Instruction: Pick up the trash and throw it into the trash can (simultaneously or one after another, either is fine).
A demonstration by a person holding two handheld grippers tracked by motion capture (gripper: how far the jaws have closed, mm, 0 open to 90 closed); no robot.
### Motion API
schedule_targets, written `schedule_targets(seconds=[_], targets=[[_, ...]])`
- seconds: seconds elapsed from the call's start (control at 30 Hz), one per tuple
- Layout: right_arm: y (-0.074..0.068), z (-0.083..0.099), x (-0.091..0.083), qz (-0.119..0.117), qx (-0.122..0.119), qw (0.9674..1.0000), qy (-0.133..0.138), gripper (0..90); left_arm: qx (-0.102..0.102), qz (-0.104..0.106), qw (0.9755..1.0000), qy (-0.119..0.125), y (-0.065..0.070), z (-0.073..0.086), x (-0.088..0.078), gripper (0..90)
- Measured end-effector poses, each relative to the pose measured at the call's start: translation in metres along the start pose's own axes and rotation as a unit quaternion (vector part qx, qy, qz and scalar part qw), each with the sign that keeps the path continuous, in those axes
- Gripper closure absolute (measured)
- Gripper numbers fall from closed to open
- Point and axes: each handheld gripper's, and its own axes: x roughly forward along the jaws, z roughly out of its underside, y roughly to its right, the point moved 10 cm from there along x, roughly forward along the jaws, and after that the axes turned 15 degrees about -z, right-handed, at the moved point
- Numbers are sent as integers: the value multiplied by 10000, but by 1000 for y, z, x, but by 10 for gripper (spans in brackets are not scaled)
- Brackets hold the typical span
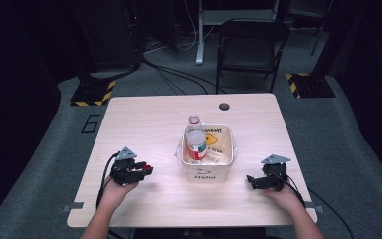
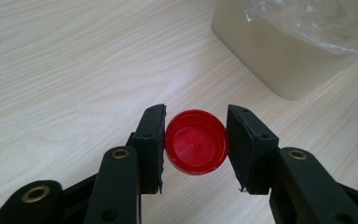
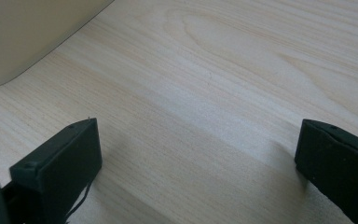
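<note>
Red bottle cap [image 2: 196, 148]: small, light, rigid plastic with a slick rim, best pinched across its sides as now, clamped between the left gripper [image 2: 195, 148] pads above the table's [image 1: 144, 119] left half, near the front edge.

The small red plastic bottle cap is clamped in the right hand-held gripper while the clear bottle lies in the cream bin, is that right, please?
Not quite: the small red plastic bottle cap sits clamped in the left hand-held gripper, as the left gripper view shows. The right hand-held gripper is open over bare wood. The clear bottle does lie in the cream bin.
</note>
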Motion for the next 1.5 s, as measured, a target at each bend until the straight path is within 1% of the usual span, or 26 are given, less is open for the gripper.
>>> schedule_targets(seconds=[0.03, 0.07, 0.13, 0.17, 0.2, 0.23, 0.27, 0.43, 0.5, 0.77, 0.93, 0.97, 1.07, 1.23, 1.27, 1.37, 1.4, 1.43, 1.5], targets=[[0, 0, 0, -1, -4, 10000, 0, 0, -11, -15, 10000, 36, 0, -2, 0, 583], [0, 0, 0, 0, -2, 10000, 0, 0, 28, -7, 10000, -2, 0, -3, -2, 583], [0, 0, 0, 0, -1, 10000, 1, 0, -17, -9, 10000, 49, 0, -7, -3, 583], [0, 0, 0, 0, -1, 10000, 1, 0, 7, -10, 10000, 45, 0, -8, -4, 583], [0, 0, 0, 0, -2, 10000, -1, 0, -14, -20, 10000, 50, 0, -10, -6, 582], [0, 0, 0, -1, -1, 10000, 0, 0, 23, -40, 10000, 71, -1, -12, -6, 583], [0, 0, 0, -3, 1, 10000, 1, 0, -9, -42, 10000, 69, -1, -13, -8, 583], [0, 0, 0, -2, -1, 10000, -2, 0, 8, -57, 9999, 117, -2, -23, -15, 584], [0, 0, 0, -7, 4, 10000, -2, 0, 33, -42, 9999, 101, -2, -27, -19, 584], [0, 0, 0, -7, 2, 10000, -2, 0, 123, -23, 9997, 209, 0, -45, -33, 584], [0, 0, 0, -3, -2, 10000, -1, 0, 229, -4, 9994, 248, 2, -55, -39, 584], [0, 0, 0, -6, 1, 10000, 1, 0, 218, -8, 9993, 297, 3, -58, -39, 584], [0, 0, 0, 1, 2, 10000, -5, 0, 254, 28, 9993, 286, 5, -63, -41, 584], [0, 0, 0, 0, 1, 10000, -7, 0, 425, 76, 9987, 275, 12, -72, -44, 585], [0, 0, 0, 3, -1, 10000, -2, 0, 414, 86, 9986, 308, 14, -74, -44, 585], [0, 0, 0, 5, -3, 10000, -3, 0, 499, 135, 9982, 299, 18, -79, -46, 585], [0, 0, 0, 1, 2, 10000, -8, 0, 487, 140, 9982, 327, 20, -81, -45, 584], [0, 0, 0, 3, 1, 10000, -3, 0, 532, 160, 9979, 321, 22, -82, -45, 585], [0, 0, 0, 2, 1, 10000, -2, 0, 553, 190, 9979, 288, 24, -83, -46, 584]])
